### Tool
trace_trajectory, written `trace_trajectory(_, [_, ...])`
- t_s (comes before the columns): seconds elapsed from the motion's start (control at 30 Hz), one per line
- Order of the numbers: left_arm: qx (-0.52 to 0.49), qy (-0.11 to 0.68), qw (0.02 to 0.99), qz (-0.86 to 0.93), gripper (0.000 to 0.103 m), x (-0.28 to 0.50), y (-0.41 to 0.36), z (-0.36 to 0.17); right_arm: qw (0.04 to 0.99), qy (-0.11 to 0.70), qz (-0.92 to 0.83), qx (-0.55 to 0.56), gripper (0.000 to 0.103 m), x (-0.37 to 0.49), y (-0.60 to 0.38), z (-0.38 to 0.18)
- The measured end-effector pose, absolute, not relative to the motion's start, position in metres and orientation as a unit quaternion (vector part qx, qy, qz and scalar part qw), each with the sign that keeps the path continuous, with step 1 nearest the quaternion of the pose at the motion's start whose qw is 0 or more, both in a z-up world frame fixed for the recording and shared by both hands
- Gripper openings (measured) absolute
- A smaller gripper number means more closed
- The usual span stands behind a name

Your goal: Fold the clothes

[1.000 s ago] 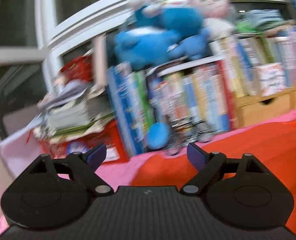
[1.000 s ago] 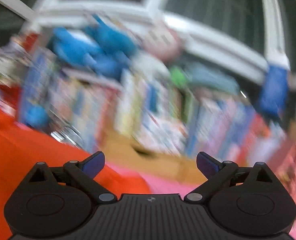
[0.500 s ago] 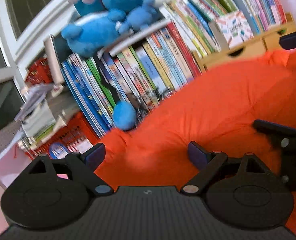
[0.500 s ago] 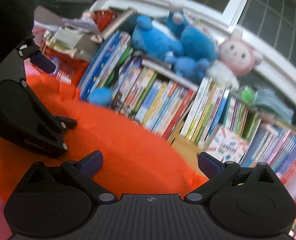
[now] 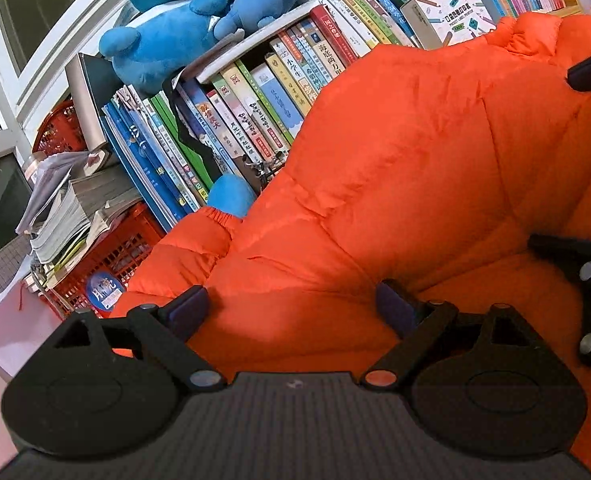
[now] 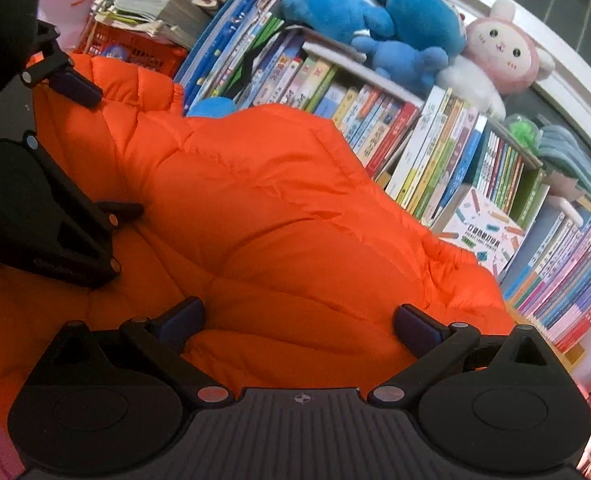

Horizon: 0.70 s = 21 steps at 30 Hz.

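An orange quilted puffer jacket (image 5: 395, 168) lies bunched in front of a bookshelf; it also fills the right wrist view (image 6: 275, 208). An elastic cuff (image 5: 219, 216) shows at its left end. My left gripper (image 5: 291, 308) is open, its fingers spread just over the jacket's near part. My right gripper (image 6: 299, 320) is open too, low over the jacket. Each gripper shows in the other's view: the right one at the right edge (image 5: 575, 264), the left one at the left edge (image 6: 43, 216).
Rows of upright books (image 5: 247, 120) stand right behind the jacket. Blue plush toys (image 6: 359, 12) and a pink bunny plush (image 6: 499, 48) sit on top. A red crate (image 5: 107, 256) with stacked papers is at the left. A pink surface (image 5: 11, 320) lies underneath.
Both grippers have swung down and forward from facing the shelf to hover close over the orange jacket. The jacket now fills both views. Both stayed open.
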<state>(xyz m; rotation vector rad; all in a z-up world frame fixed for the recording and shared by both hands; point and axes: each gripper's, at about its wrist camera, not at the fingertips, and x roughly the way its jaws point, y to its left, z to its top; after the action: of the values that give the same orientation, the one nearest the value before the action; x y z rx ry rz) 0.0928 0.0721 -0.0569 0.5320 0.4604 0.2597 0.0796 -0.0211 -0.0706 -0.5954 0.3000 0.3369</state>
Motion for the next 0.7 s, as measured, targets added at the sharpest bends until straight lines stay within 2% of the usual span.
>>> trace_trajectory(0.4, [0.242,0.229,0.929,0.16,0.103,0.09,0.108,-0.053,0.931,0.151,0.15,-0.296,0.102,0.083,-0.058,-0.07])
trace_trajectory(0.7, [0.211,0.251,0.924,0.195,0.103,0.087,0.151,-0.048,0.937,0.172,0.095,-0.29,0.102,0.091,-0.113,-0.07])
